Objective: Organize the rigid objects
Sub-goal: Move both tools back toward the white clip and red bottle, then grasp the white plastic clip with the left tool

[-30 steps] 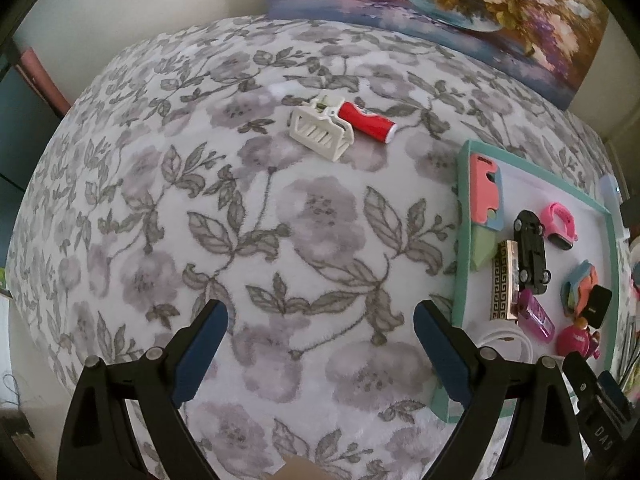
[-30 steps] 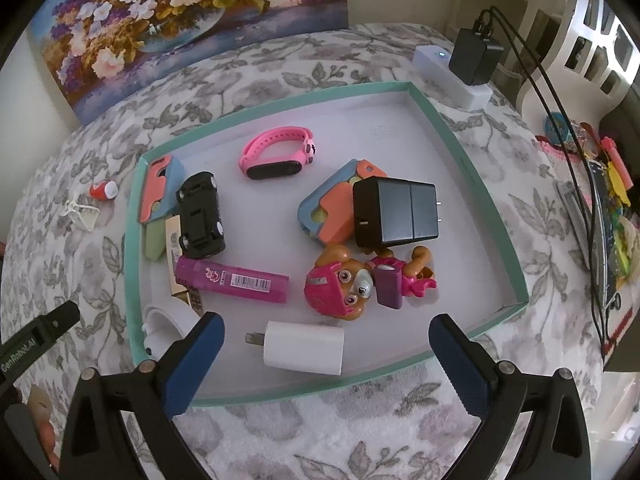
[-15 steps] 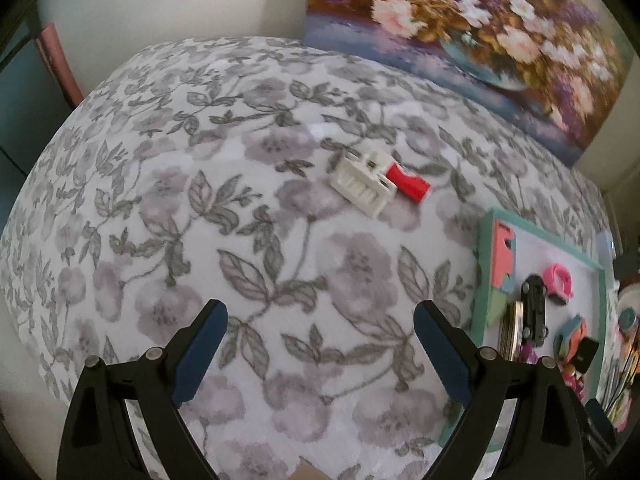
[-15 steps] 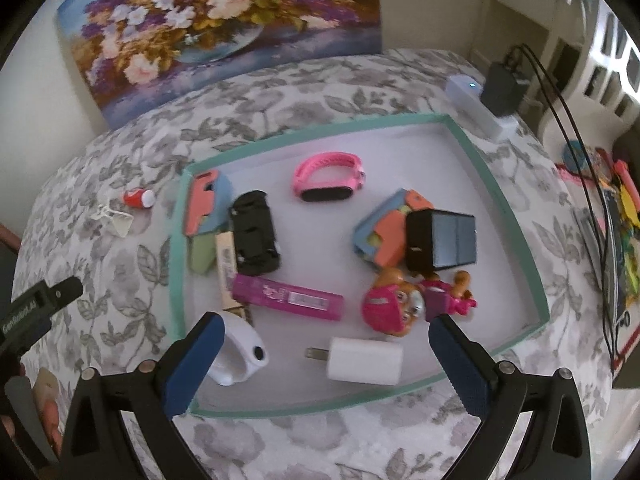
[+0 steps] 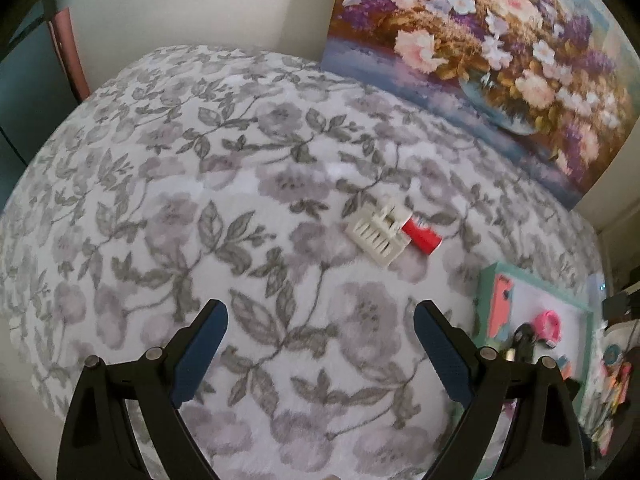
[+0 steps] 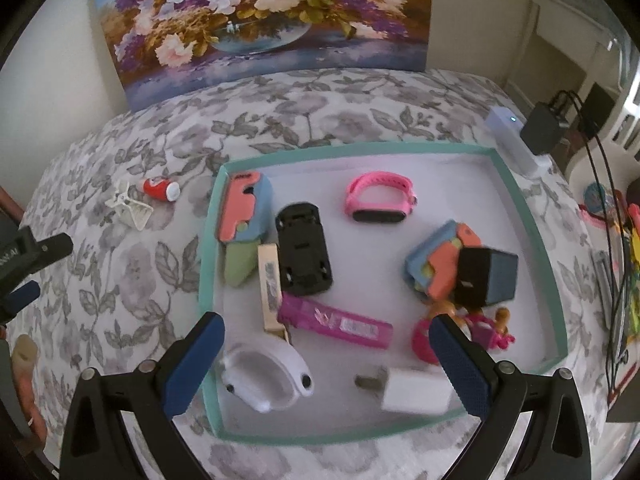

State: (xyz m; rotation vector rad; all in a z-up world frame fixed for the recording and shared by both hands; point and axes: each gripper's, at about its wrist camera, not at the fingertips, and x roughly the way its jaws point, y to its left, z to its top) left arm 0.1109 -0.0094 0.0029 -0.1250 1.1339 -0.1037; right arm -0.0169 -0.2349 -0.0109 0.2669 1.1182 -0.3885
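Both the left gripper (image 5: 320, 326) and right gripper (image 6: 326, 342) gape wide, empty — white clip (image 5: 378, 234) touching red tube (image 5: 423, 236) center-right on open cloth, teal tray (image 6: 520, 208) rim mid-frame.

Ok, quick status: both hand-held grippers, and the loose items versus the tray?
Left hand-held gripper: open, empty.
Right hand-held gripper: open, empty.
White plastic hair claw clip: outside tray, on floral cloth.
Small red tube: outside, beside clip.
Teal-rimmed tray: holds other items.

A flower painting (image 6: 264, 20) leans on the cream wall (image 5: 200, 4) behind the floral-clothed table (image 5: 160, 220).
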